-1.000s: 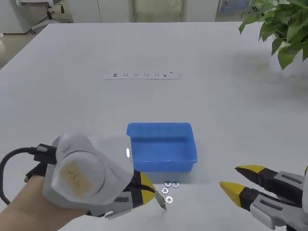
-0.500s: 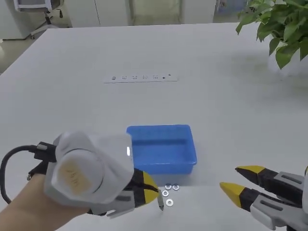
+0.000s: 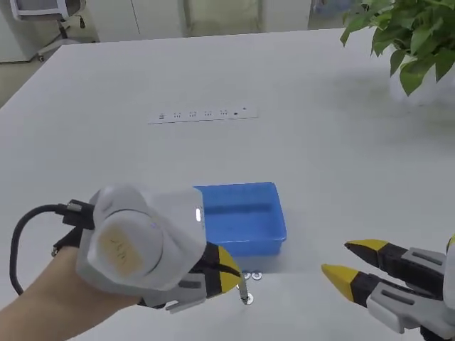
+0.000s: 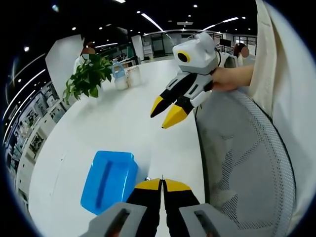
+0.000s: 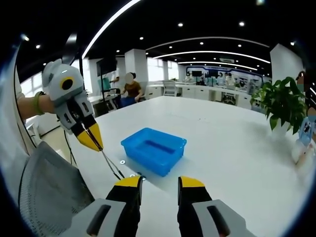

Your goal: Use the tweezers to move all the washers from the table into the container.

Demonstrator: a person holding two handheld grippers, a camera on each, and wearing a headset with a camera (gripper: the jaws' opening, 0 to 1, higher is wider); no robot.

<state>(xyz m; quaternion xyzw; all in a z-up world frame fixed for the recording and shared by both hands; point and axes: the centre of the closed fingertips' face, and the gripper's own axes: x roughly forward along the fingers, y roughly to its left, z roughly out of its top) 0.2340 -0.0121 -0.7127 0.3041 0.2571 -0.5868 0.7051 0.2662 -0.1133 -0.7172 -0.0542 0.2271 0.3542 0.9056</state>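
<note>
Clamping slim metal tweezers, the left gripper holds their tips among flat metal washers beside a blue rectangular plastic container; the right gripper gapes, well apart.

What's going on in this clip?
A person works with two handheld grippers at a white table. The left gripper is shut on the tweezers, whose tips point down among the washers lying just in front of the blue container. The container looks empty. The right gripper hovers open off to the side, holding nothing.
</note>
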